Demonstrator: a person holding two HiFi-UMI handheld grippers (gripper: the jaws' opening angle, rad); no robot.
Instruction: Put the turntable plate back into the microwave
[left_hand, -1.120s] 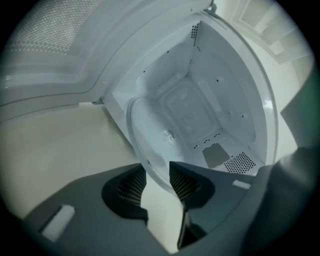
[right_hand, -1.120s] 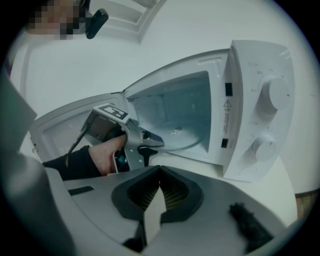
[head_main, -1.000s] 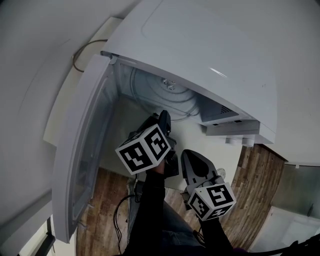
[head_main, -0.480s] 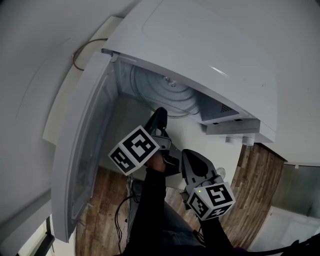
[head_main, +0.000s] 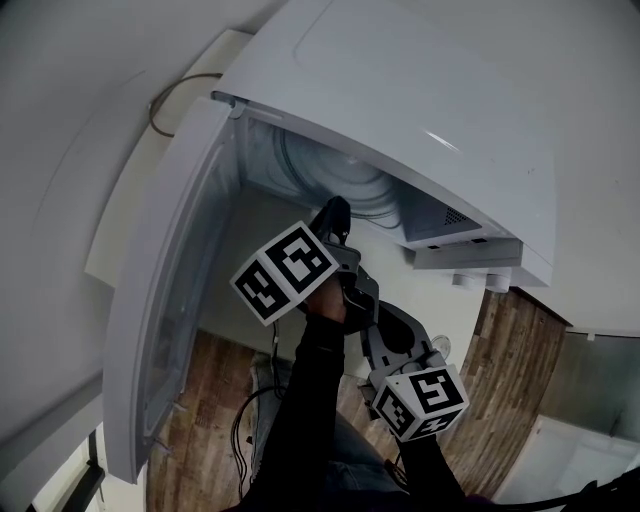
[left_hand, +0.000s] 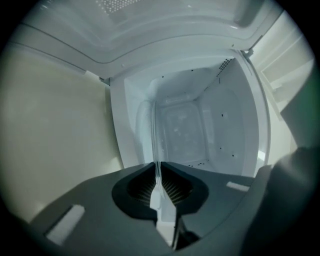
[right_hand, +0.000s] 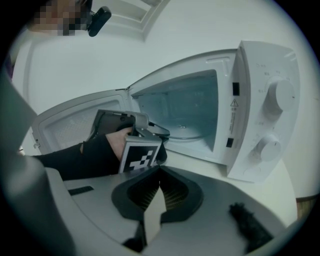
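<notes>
**Left gripper** (head_main: 336, 210): sitting at the microwave's open front, pointing into the cavity. Its jaws have just been closing and are now pinching the near rim of the turntable plate (left_hand: 158, 147). In the left gripper view (left_hand: 159, 169) the clear rim is showing edge-on as a thin line between the two pads. A bare hand (right_hand: 118, 143) with a dark sleeve (right_hand: 65, 161) is carrying this gripper (right_hand: 159, 133).

**Turntable plate** (right_hand: 187, 131): clear glass disc, lying low inside the cavity and reaching from the pinched near rim toward the far wall. In the head view (head_main: 335, 182) its ribbed circle is showing just beyond the jaw tips. Whether it is sitting on its hub cannot be told.

**Right gripper** (head_main: 383, 318): hanging near and to the right of the left one, outside the microwave. Its jaws are resting together with nothing between them (right_hand: 160, 174).

**Microwave** (head_main: 400, 110): white, standing on a pale counter (right_hand: 250, 192). Its door (head_main: 170, 280) is swinging wide to the left. Two round knobs (right_hand: 280, 95) are sitting on the right-hand control panel.

**Cavity** (left_hand: 200, 125): white walls with small vent holes.

**Cable** (head_main: 165, 100): curving along the wall behind the microwave's far left corner.

**Wooden floor** (head_main: 510, 370): showing below the counter's edge.
</notes>
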